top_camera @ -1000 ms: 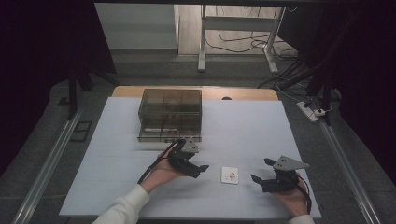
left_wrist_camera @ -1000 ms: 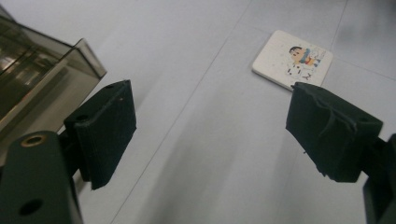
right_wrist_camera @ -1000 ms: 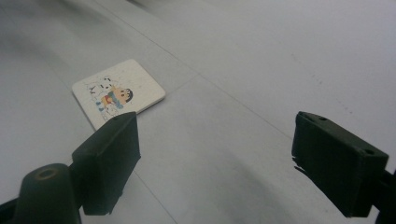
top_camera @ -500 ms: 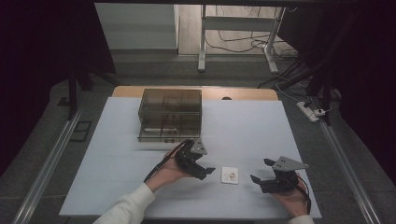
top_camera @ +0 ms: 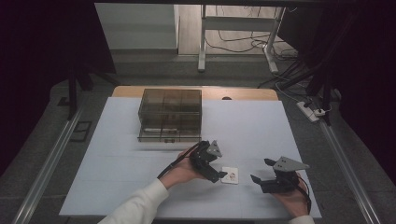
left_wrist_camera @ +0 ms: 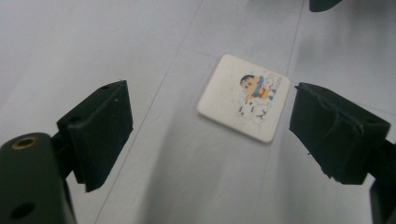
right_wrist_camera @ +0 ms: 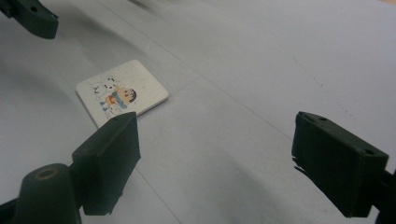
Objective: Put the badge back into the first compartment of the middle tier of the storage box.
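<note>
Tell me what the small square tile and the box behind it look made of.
Tile: a stiff white slab, maybe ceramic or coated board, with rounded corners, visible edge thickness and a printed cartoon on a matte face. Box: smoky translucent plastic, probably acrylic; inner dividers show through.

High view: you look forward and down from above your side of the table [top_camera: 121, 140].
Left gripper view: you ride low and close, facing down at the small picture card [left_wrist_camera: 243, 97].
Right gripper view: you sit close above the tabletop, looking across at the card from its other side.
Shared: all three views take in the card.
</note>
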Available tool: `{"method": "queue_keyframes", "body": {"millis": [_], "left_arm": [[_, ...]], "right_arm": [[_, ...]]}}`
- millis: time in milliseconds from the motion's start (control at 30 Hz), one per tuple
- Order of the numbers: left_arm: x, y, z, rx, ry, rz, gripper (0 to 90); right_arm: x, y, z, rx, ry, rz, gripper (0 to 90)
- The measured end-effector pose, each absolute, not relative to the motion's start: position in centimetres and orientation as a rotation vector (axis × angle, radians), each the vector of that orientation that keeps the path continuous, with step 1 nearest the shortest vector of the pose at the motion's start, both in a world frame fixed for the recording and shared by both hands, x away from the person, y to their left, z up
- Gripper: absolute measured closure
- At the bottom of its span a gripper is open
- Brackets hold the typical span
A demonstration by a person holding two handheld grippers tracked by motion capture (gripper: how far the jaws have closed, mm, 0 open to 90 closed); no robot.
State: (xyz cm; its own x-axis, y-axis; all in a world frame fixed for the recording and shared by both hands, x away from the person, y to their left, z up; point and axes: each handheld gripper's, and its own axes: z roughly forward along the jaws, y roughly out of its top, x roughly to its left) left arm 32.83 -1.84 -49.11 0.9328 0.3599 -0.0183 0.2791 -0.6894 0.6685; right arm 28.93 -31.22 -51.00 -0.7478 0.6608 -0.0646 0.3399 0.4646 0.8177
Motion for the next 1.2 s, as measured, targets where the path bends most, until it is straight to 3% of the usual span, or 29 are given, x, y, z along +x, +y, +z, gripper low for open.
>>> {"method": "queue_keyframes", "body": {"millis": [1200], "left_arm": [[33.6,-7.1,-51.7,2.492,0.283,-0.023,10.8]], "right_arm": [[29.0,-31.2,-51.2,0.846,2.357,1.185,15.2]]}}
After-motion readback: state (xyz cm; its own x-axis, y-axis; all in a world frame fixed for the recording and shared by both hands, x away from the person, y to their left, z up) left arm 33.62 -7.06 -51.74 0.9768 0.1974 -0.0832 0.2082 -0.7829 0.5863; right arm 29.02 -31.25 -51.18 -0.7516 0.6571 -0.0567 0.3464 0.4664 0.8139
